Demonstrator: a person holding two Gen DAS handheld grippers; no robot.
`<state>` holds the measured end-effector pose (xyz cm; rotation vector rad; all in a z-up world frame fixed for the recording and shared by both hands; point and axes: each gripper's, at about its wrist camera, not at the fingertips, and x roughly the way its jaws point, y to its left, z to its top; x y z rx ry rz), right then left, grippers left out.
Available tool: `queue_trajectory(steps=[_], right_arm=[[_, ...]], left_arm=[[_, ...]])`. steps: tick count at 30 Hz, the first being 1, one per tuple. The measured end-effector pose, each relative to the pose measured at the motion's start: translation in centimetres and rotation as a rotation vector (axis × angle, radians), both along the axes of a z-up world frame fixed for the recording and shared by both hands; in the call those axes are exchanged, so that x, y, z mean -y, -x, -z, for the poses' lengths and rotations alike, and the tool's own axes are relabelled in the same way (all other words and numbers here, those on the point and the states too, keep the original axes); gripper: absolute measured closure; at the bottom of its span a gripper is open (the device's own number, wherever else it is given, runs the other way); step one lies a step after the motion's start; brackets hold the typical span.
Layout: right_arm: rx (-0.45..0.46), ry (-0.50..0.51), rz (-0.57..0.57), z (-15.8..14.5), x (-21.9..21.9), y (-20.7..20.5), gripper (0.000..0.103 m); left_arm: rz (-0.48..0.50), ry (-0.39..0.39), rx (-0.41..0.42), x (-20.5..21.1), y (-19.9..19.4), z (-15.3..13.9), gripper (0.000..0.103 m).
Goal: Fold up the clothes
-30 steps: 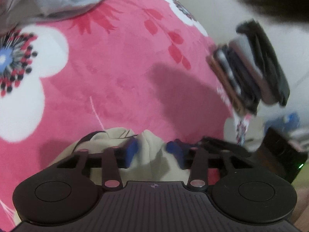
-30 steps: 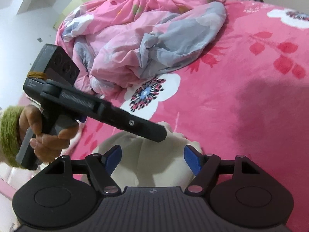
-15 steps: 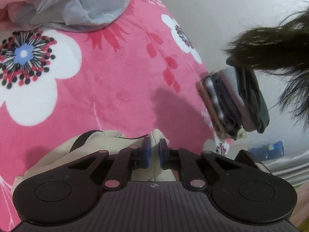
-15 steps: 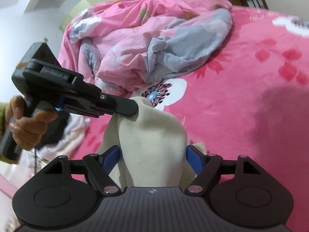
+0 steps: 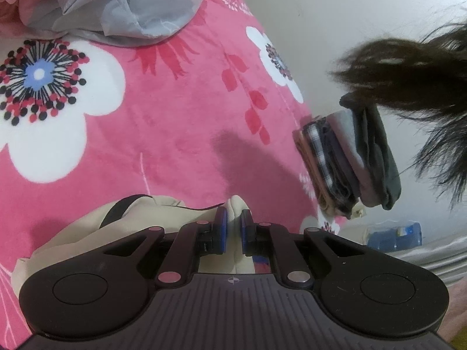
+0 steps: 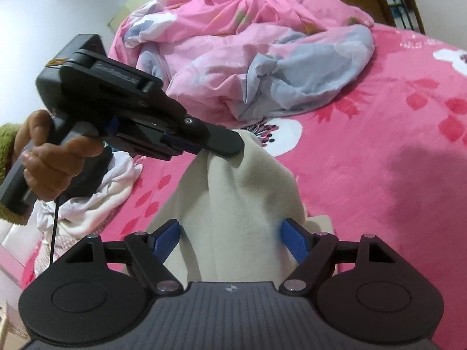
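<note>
Pink floral bedspread. Left gripper pinches cream garment, lifting a peak off the bed. Right gripper spread wide astride the cloth. Risk: thin pinch slips, garment drops.

left gripper: was open over the cloth, now clamped on a fold of the cream garment | garment: flat at lower centre of right view before, now pulled up into a peak at centre frame | right gripper: slightly wider, cloth now between its fingers
</note>
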<state>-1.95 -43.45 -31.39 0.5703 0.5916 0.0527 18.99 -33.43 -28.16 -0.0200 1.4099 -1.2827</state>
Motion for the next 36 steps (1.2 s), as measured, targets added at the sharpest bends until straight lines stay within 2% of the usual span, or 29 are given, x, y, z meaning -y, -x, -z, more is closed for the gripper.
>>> queue_trajectory(steps=[5,8,9,10,16,17,21,24,25,27,30,33,35,36], right_arm=[[-0.008,-0.066,-0.023,0.4,0.4,-0.5,0.024],[-0.005,-0.140,-0.036,0.7,1.0,-0.6,0.028],[-0.003,-0.169,-0.036,0.8,1.2,-0.6,0.030],[-0.001,-0.198,-0.036,1.0,1.5,-0.5,0.040],[0.004,-0.386,-0.039,2.2,2.9,-0.4,0.061],[0.008,-0.438,-0.039,2.5,3.2,-0.4,0.062],[0.041,-0.775,-0.016,4.9,4.6,0.1,0.067],[0.040,-0.990,0.068,7.2,5.7,1.1,0.069],[0.036,-1.055,0.100,8.0,6.0,1.5,0.069],[0.018,-1.119,0.173,9.3,6.9,2.4,0.071],[-0.011,-1.141,0.252,10.4,8.0,3.2,0.074],[-0.032,-1.111,0.264,10.7,8.6,2.8,0.074],[-0.041,-1.021,0.246,9.9,8.8,2.2,0.072],[-0.045,-0.945,0.229,9.0,8.8,1.9,0.067]], left_arm=[[-0.001,0.004,-0.008,0.1,0.0,0.0,0.096],[0.004,0.007,-0.014,0.0,0.0,-0.1,0.096],[0.005,0.008,-0.019,-0.1,0.0,-0.1,0.096],[0.005,0.008,-0.026,-0.1,0.0,-0.1,0.095],[-0.009,0.008,-0.059,-0.1,-0.4,0.1,0.094],[-0.017,0.009,-0.059,-0.1,-0.4,0.1,0.092],[-0.052,0.028,-0.076,0.1,-0.7,0.2,0.091],[-0.050,0.017,-0.061,0.7,-0.6,0.9,0.091],[-0.060,0.008,-0.054,0.9,-0.7,1.2,0.089],[-0.099,-0.008,-0.020,1.1,-0.9,1.5,0.089],[-0.137,0.024,0.047,0.8,-1.1,0.7,0.089],[-0.113,0.049,0.053,0.5,-0.8,0.1,0.089],[-0.098,0.029,0.045,0.5,-0.6,0.5,0.089],[-0.091,0.016,0.043,0.5,-0.5,0.8,0.089]])
